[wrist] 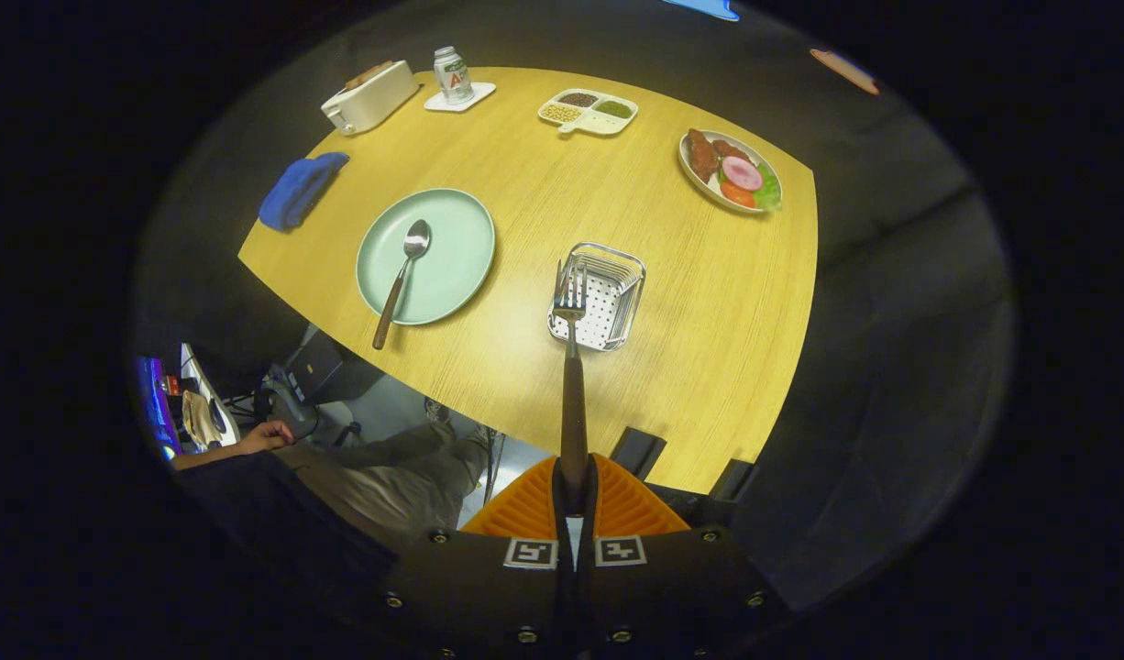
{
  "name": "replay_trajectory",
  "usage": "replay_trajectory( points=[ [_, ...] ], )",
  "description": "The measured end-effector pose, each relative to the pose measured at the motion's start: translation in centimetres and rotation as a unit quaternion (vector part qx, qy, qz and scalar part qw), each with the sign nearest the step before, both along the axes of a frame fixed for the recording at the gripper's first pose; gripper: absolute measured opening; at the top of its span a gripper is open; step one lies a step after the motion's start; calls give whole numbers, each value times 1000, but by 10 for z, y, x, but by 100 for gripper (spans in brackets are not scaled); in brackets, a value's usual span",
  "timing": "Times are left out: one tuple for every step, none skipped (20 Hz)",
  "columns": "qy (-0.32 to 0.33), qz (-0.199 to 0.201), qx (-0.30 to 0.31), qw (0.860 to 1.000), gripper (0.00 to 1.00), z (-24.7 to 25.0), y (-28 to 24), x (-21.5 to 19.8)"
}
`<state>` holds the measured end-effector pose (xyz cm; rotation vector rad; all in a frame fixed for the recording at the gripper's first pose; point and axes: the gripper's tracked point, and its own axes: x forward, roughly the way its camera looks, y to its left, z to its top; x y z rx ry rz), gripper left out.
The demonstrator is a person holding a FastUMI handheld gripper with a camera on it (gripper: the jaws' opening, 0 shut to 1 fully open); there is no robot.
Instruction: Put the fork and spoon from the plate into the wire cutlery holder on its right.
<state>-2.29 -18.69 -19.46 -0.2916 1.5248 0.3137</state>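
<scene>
My gripper [575,484] is shut on the brown handle of the fork [571,367], high above the wooden table. The fork points away from me, and its steel tines show over the near left corner of the wire cutlery holder [608,293]. The holder is a small square steel basket with a perforated floor. To its left lies the pale green plate [447,266]. The spoon [402,275] rests on the plate with its bowl near the plate's middle and its brown handle sticking out over the near rim.
A blue cloth [298,189] lies left of the plate. Along the far side stand a white toaster [369,96], a can on a coaster [452,75], a divided dish of grains [588,112] and a plate of food [730,170]. A seated person [379,467] is below the table's near edge.
</scene>
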Motion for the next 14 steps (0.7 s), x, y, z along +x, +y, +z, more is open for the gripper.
replay_trajectory(
  points=[
    [8, -4, 3, 1000, 1, -3, 0, 0],
    [16, -5, 2, 1000, 1, -7, -2, 0],
    [22, -3, -3, 1000, 1, -11, -4, 2],
    [27, -4, -6, 1000, 1, -14, -6, 4],
    [32, -6, -8, 999, 1, -17, -8, 7],
    [36, -6, -10, 999, 1, -20, -8, 10],
    [42, -7, -13, 999, 1, -26, -9, 12],
    [48, -7, -14, 999, 1, -29, -8, 14],
    [54, -6, -15, 998, 1, -32, -8, 16],
    [61, -5, -18, 998, 1, -34, -8, 19],
    [68, -2, -20, 997, 1, -36, -9, 21],
    [74, 0, -22, 997, 1, -38, -8, 22],
    [83, 2, -24, 996, 1, -41, -8, 24],
    [89, 4, -26, 996, 1, -44, -7, 26]
  ],
)
